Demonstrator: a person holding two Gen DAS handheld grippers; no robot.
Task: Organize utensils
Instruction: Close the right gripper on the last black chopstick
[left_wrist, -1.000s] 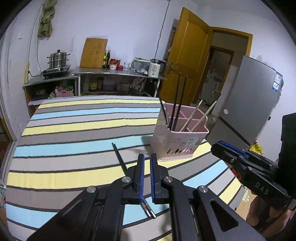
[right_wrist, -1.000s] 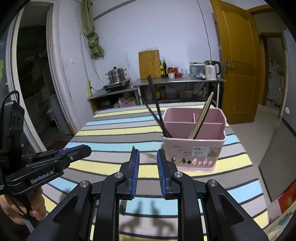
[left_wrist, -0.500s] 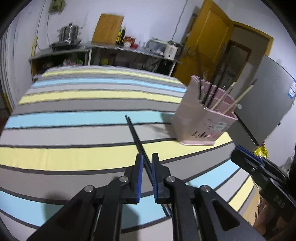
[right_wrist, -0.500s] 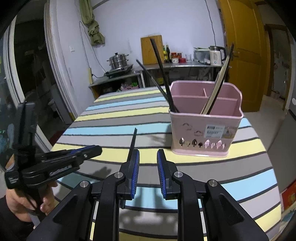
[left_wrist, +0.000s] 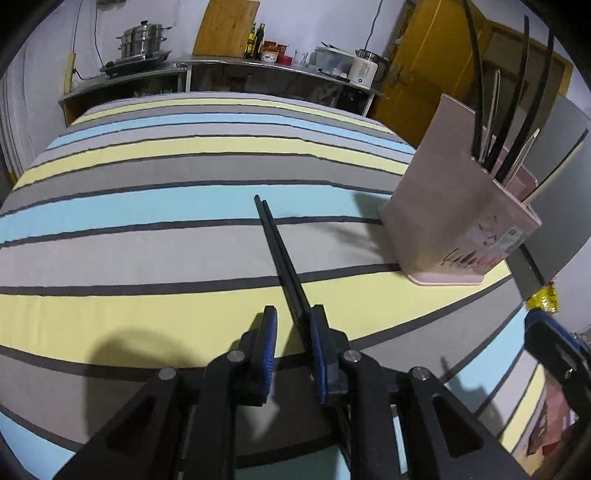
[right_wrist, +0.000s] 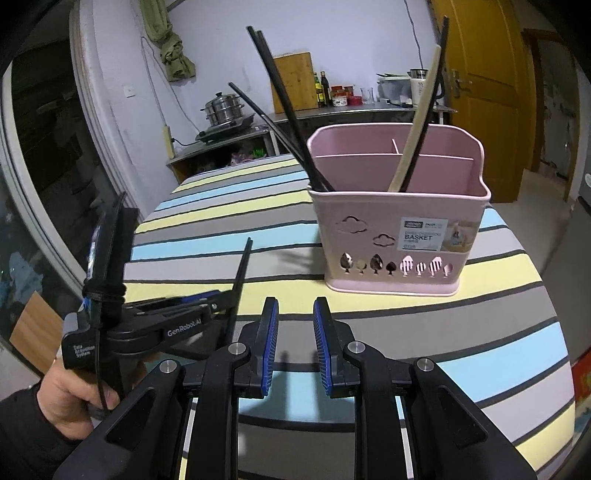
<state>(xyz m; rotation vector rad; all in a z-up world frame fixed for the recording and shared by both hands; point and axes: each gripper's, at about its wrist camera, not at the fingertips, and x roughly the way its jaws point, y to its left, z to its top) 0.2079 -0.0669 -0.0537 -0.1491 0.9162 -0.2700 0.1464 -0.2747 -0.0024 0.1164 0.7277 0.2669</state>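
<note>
Left wrist view: left claw, jaws just opening, unclenched w/ pair of thin black chopsticks between, lying mid-frame on striped tabletop. Pink plastic utensil basket at right. Right claw released, empty.

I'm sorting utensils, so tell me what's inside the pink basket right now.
In the pink basket, black chopsticks lean in the left corner, and a pale chopstick with a black one stands mid-front. Their lower ends and the compartment floors are hidden by the walls.

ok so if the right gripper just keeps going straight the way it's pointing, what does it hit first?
Probably the striped tablecloth, just short of the pink utensil basket. The right gripper is empty and tilts downward, though depth is unclear.
</note>
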